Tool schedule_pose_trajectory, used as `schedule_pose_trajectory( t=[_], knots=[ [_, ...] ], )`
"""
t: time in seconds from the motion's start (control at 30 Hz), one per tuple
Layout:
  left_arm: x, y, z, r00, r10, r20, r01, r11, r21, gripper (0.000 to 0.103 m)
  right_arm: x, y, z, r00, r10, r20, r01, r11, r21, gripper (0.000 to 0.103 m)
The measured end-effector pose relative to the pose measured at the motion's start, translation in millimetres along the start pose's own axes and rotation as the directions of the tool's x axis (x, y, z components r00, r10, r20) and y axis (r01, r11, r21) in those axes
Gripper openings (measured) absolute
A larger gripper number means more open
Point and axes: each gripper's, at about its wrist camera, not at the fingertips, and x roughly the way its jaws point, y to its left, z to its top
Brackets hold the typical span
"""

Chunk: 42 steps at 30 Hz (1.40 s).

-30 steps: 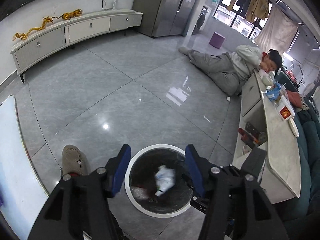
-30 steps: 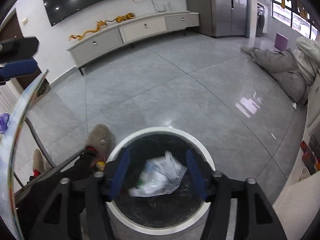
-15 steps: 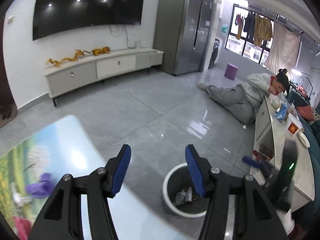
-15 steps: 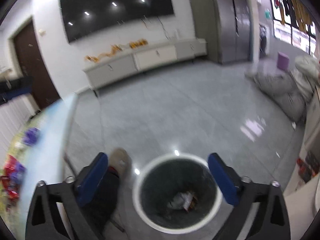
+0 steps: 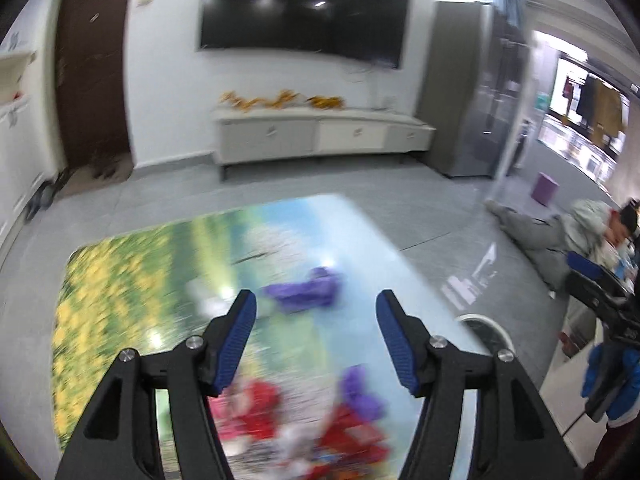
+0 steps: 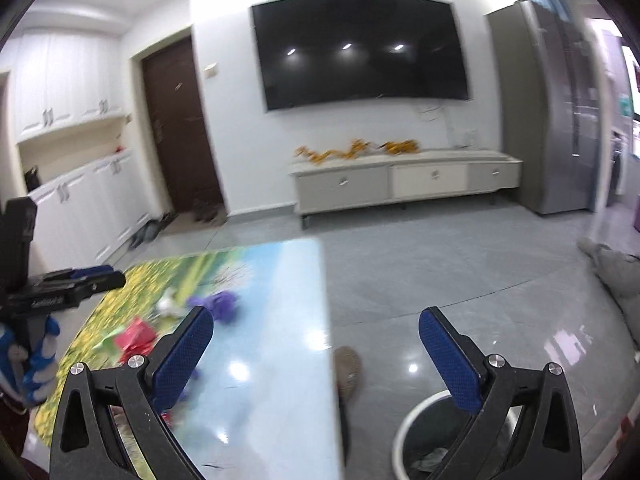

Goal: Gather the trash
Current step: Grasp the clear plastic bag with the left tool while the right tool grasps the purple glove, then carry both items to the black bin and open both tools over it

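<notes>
My left gripper (image 5: 316,336) is open and empty above a table with a flower-meadow print (image 5: 160,264). Blurred trash lies on it: a purple wrapper (image 5: 308,290), a second purple piece (image 5: 362,394) and red wrappers (image 5: 260,404). The white-rimmed bin (image 5: 490,334) stands on the floor past the table's right edge. My right gripper (image 6: 316,354) is wide open and empty, above the table's right edge (image 6: 328,320) and the bin (image 6: 424,440), which holds crumpled trash. The purple (image 6: 218,304) and red (image 6: 136,334) wrappers show in the right wrist view too.
A person (image 5: 560,232) lies on the floor at the right. A TV cabinet (image 6: 404,188) stands at the far wall under a black screen. A slippered foot (image 6: 347,366) is beside the table. The left gripper's handle (image 6: 40,292) shows at the left edge.
Both grippers have lifted and swung left from the bin toward the table. The right gripper dropped its white wrapper into the bin and opened wide.
</notes>
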Motion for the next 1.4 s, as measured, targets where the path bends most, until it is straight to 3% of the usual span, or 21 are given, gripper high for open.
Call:
schedule_pose_trajectory(
  t=[0.17,0.27,0.43,0.5,0.67,0.83,1.03,1.1,1.17,1.27,1.4],
  knots=[
    [14,63,-1,0.996,0.068,-0.057,-0.073,0.993,-0.091,0.060,39,42,-7,0.989,0.084,-0.120,-0.091,0.994,-0.057,0.103],
    [33,86,-2,0.992,0.078,-0.102,-0.091,0.987,-0.130,0.060,66,63,-15,0.966,0.150,-0.211,-0.166,0.984,-0.060,0.099],
    [83,99,4,0.978,0.069,-0.199,-0.105,0.978,-0.179,0.060,105,94,-32,0.917,0.211,-0.338,-0.244,0.968,-0.059,0.067],
    [106,98,5,0.967,0.082,-0.242,-0.128,0.975,-0.180,0.060,124,102,-43,0.896,0.226,-0.383,-0.264,0.963,-0.050,0.061],
    [151,96,1,0.936,0.113,-0.335,-0.182,0.966,-0.183,0.060,149,108,-60,0.850,0.257,-0.460,-0.303,0.953,-0.028,0.058],
    [176,93,-9,0.907,0.142,-0.398,-0.224,0.960,-0.169,0.060,160,114,-70,0.820,0.285,-0.496,-0.333,0.943,-0.009,0.058],
    [183,88,-12,0.900,0.176,-0.399,-0.253,0.956,-0.149,0.048,171,120,-76,0.801,0.297,-0.521,-0.356,0.935,-0.014,0.056],
    [182,85,-12,0.900,0.195,-0.390,-0.266,0.954,-0.137,0.036,170,119,-76,0.799,0.302,-0.520,-0.362,0.932,-0.016,0.055],
    [181,85,-13,0.904,0.195,-0.380,-0.267,0.953,-0.145,0.032,171,118,-76,0.797,0.305,-0.521,-0.369,0.929,-0.021,0.048],
    [178,88,-15,0.910,0.194,-0.366,-0.265,0.952,-0.154,0.030,170,118,-78,0.796,0.316,-0.517,-0.380,0.925,-0.020,0.031],
    [165,91,-19,0.922,0.168,-0.348,-0.243,0.952,-0.185,0.029,161,115,-77,0.808,0.319,-0.496,-0.388,0.921,-0.040,0.026]
  ],
)
